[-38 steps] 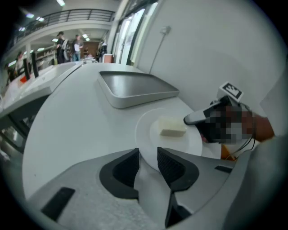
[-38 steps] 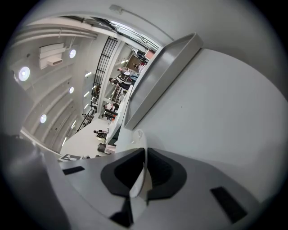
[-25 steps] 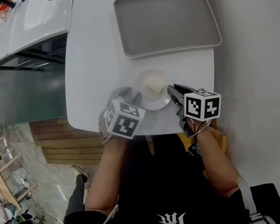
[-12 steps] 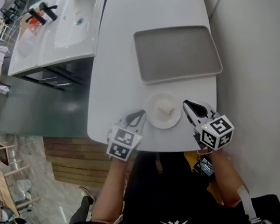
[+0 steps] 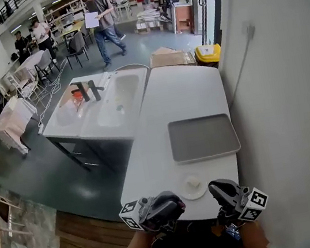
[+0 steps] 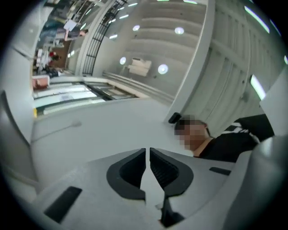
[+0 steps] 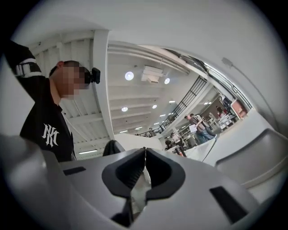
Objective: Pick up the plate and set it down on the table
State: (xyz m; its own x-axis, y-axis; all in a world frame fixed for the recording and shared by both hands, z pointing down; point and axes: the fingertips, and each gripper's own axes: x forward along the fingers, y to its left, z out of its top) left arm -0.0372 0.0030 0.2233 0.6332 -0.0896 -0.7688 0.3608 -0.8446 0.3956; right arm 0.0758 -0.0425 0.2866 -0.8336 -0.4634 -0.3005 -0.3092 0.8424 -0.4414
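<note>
Small round white plate (image 5: 201,189) rests on the white table (image 5: 186,98) near its front edge and carries one small pale lump (image 5: 191,182). A grey rectangular tray (image 5: 204,137) lies just beyond the plate, apart from it. The plate sits between my two grippers and slightly ahead of them, touching neither. My left gripper (image 6: 147,157) has its jaws drawn together on nothing. My right gripper (image 7: 144,155) is likewise closed and empty, held off the table.
</note>
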